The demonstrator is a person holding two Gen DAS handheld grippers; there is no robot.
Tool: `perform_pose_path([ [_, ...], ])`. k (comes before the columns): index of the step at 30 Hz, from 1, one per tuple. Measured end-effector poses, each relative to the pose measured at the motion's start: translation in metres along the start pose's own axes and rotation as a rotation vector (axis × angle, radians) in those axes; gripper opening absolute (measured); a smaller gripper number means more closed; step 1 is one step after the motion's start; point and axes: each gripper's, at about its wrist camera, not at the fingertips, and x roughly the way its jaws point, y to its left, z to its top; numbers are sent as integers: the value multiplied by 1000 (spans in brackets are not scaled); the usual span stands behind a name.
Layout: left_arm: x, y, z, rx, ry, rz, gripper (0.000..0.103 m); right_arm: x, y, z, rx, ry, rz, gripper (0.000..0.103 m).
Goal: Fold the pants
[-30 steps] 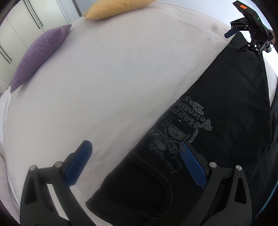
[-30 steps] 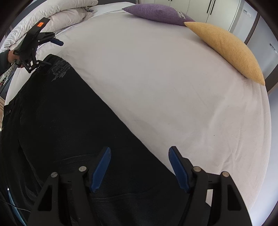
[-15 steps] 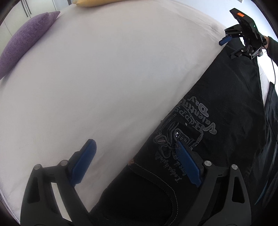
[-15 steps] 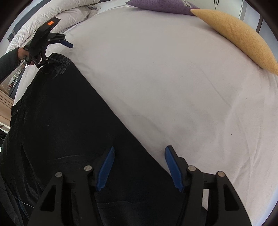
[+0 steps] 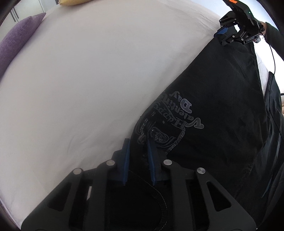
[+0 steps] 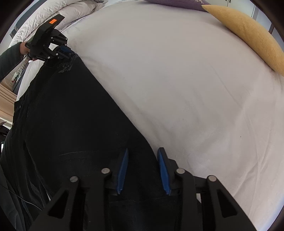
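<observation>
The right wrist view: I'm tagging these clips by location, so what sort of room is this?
Most likely a bedroom. The black pants lie on a bed with a white sheet, a yellow pillow and a purple pillow sit along its far edge, and a bunched white duvet is nearby.

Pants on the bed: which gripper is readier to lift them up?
Probably the left gripper: its fingers pinch the pants closely at their edge, while the right gripper straddles the edge with a wider gap.
</observation>
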Motion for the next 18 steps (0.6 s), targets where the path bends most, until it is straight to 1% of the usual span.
perform_pose_path([
  [1, 0, -1, 0, 6, -4, 14, 13, -2, 2, -4, -6, 5, -5, 23],
  [2, -1, -1, 0, 7, -8, 23, 12, -2, 4, -6, -14, 10, -14, 20],
  [3, -1, -3, -2, 9, -11, 36, 10, -3, 5, -7, -23, 14, -29, 14],
  [4, -5, -10, -6, 15, -19, 51, 9, -4, 5, -7, -26, 17, -40, 11],
  [5, -10, -18, -10, 16, -26, 59, 9, -6, 5, -11, -32, 14, -49, 10],
  [12, -14, -24, -11, 28, -65, 135, 7, -20, 16, -22, -79, 2, -105, 5],
  [13, -16, -28, -6, 29, -71, 144, 7, -23, 19, -22, -86, -1, -114, 4],
  [15, -28, -27, -9, 27, -93, 158, 7, -27, 27, -21, -100, -10, -128, 4],
  [18, -40, -35, -7, 19, -130, 169, 6, -41, 40, -21, -116, -41, -149, 4],
])
